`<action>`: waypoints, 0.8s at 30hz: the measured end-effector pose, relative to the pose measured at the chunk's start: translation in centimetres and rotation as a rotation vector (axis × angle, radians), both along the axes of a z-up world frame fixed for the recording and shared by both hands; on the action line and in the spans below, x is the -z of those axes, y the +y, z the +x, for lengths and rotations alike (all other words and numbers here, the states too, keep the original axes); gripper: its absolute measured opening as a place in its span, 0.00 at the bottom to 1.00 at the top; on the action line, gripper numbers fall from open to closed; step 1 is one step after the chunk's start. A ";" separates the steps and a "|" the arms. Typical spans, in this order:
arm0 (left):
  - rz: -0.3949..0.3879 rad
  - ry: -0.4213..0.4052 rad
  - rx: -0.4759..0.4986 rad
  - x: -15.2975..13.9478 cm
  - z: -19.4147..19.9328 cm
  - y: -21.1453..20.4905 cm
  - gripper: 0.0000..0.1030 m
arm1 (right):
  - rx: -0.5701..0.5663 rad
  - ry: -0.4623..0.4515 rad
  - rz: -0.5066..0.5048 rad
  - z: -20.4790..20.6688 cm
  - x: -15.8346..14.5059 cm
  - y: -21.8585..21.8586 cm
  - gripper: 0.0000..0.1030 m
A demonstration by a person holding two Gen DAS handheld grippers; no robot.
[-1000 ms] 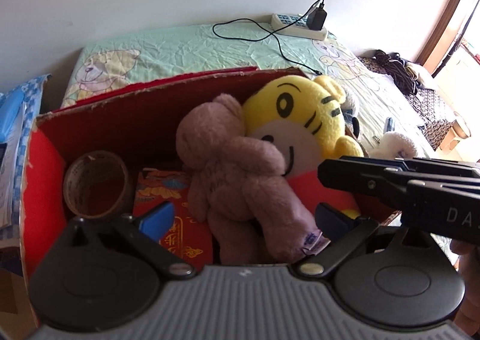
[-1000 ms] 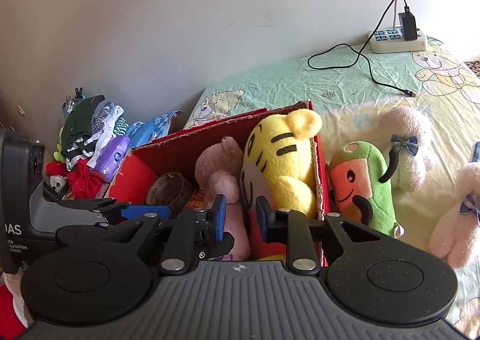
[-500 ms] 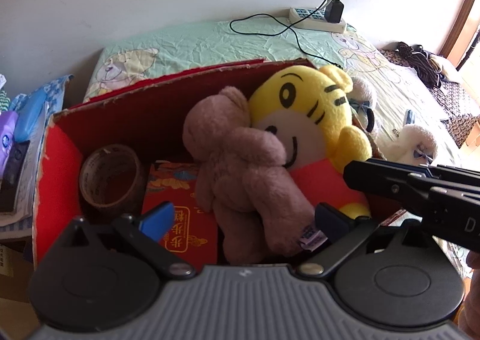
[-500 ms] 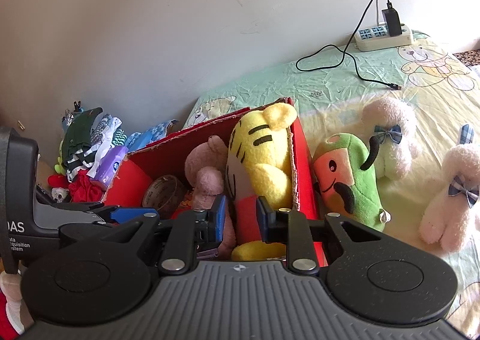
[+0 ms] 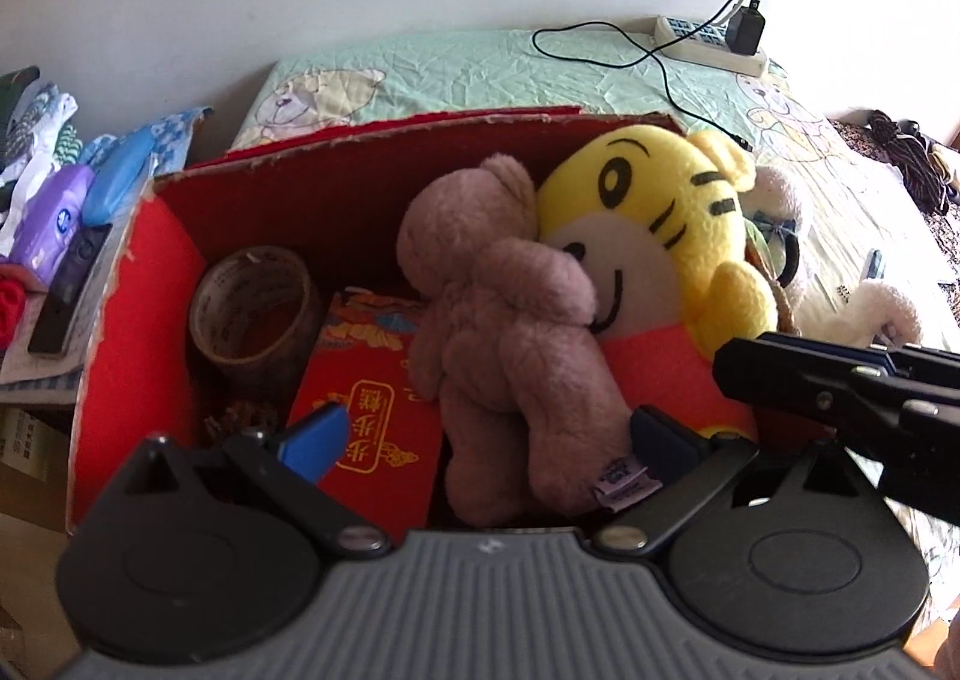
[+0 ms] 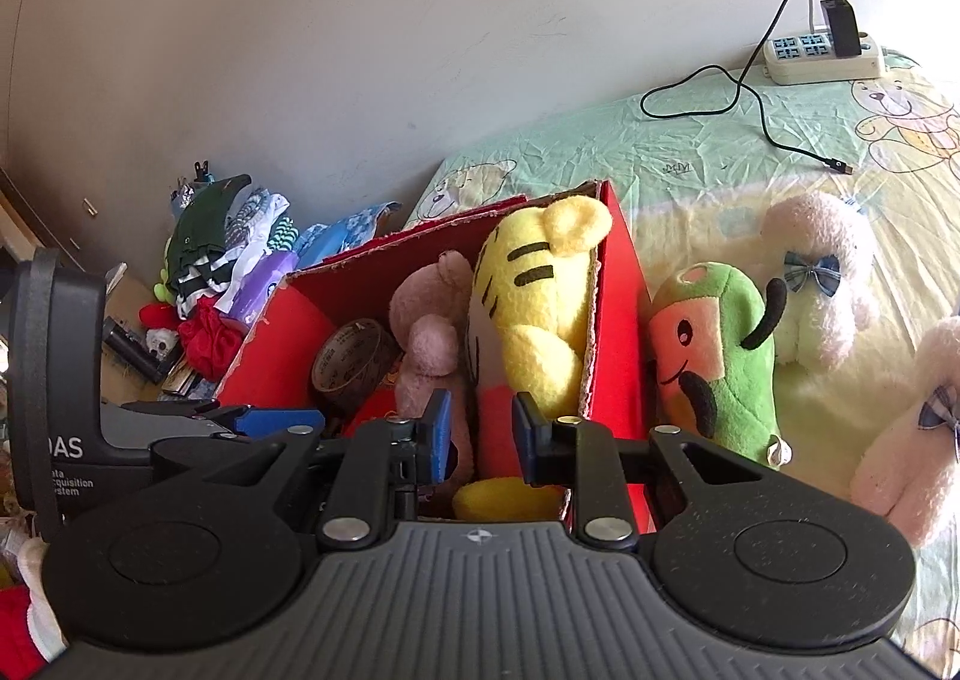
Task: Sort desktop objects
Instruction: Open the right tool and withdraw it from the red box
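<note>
Risk check: the red box (image 5: pixel 138 272) is already crowded. The brown bear (image 5: pixel 510 332) lies on the yellow tiger (image 5: pixel 654 236), with a tape roll (image 5: pixel 255 314) and a red packet (image 5: pixel 372 410) alongside them.

Left gripper (image 5: pixel 486 440) has its jaws spread wide and holds nothing. It hovers over the bear's legs, and one fingertip sits near the bear's label.

Right gripper (image 6: pixel 477 434) has its jaws narrowly apart, empty, and it is lined up over the tiger's red body at the box's near edge.

Still outside on the bed sheet (image 6: pixel 720 152): the green plush (image 6: pixel 714 356), leaning on the box's outer wall, and the two white plush (image 6: pixel 822 284) beside it.

Failure modes, my judgement:
- The right jaws look too narrow for the fat green plush. They may pinch only fur and let it slip.
- The two grippers sit close together, so a collision is likely if both reach in.
- Pushing more toys in may pop the tiger out over the rim, or tip the cardboard wall.
- The charger cable (image 6: pixel 750 98) lies well apart, so snag risk is low.
</note>
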State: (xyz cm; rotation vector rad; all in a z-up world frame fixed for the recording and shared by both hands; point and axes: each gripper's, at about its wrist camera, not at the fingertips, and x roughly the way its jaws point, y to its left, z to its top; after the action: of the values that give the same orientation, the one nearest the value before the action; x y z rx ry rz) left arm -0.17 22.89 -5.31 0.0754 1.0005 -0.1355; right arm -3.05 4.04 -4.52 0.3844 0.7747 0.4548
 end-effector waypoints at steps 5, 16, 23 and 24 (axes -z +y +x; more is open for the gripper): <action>0.017 0.003 -0.025 0.1 -0.3 -0.4 0.97 | -0.032 -0.001 0.022 -0.3 0.1 -0.9 0.25; 0.043 0.021 -0.078 0.5 -0.7 -1.1 0.97 | -0.050 -0.013 0.102 -1.7 0.2 -3.7 0.24; 0.091 -0.011 -0.115 -0.5 -1.5 -2.0 0.97 | -0.048 -0.035 0.111 -2.3 0.3 -5.7 0.25; 0.101 -0.021 -0.123 -0.7 -1.7 -2.2 0.97 | -0.045 -0.034 0.114 -2.3 0.3 -6.1 0.25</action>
State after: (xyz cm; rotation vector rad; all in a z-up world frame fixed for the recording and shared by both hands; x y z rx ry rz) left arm -1.83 20.70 -4.59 0.1072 0.9882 0.0278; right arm -5.38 -2.05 -4.82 0.4652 0.7273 0.5481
